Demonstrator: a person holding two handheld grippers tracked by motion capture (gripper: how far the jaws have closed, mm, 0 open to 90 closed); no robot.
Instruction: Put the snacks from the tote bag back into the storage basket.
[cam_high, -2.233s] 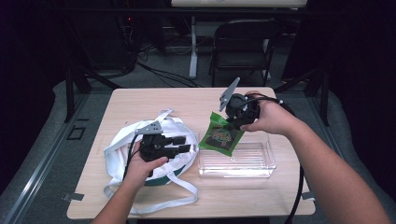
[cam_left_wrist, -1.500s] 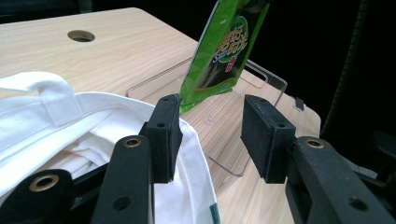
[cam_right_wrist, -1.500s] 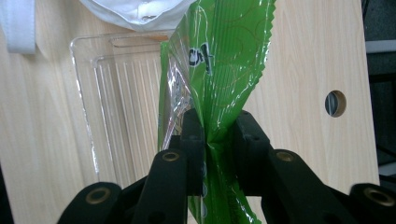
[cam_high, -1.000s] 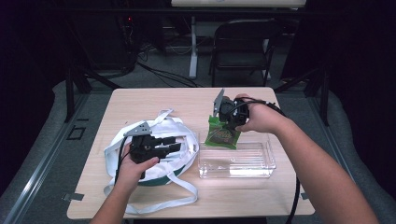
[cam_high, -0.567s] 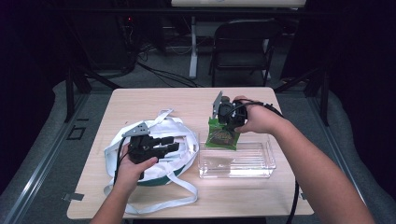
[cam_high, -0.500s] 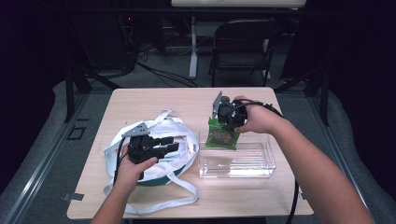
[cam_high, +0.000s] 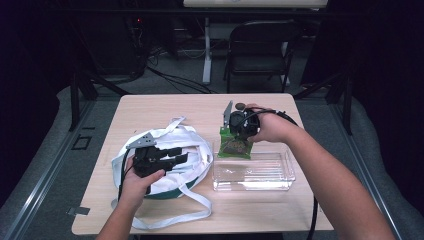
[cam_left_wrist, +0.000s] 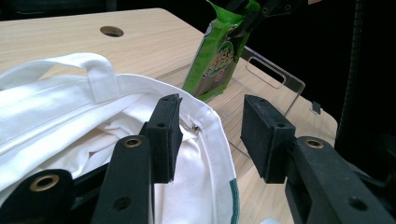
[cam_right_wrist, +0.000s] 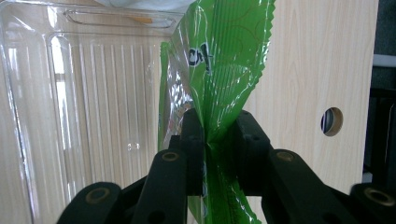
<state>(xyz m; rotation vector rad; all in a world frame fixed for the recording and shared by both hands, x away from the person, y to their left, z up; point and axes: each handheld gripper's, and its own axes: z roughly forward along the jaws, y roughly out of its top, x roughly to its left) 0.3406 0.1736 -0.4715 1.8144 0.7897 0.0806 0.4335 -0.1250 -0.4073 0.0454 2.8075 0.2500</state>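
Black two-jaw claws (cam_high: 172, 155), square foam pads (cam_left_wrist: 262, 135), brass-ringed pivots, grey three-cornered plate, trailing black cable.

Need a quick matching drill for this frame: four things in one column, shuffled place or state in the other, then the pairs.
Column 1
1. green packet
2. white bag
3. clear tray
4. left gripper

Column 2
A. lies on the table at the person's left, straps spread out
B. jaws apart, one on each side of the bag's rim
C. pinched by its top edge in the right gripper, hanging over the tray's far edge
D. sits on the table at the person's right, nothing lying in it

Pairs: 1-C, 2-A, 3-D, 4-B
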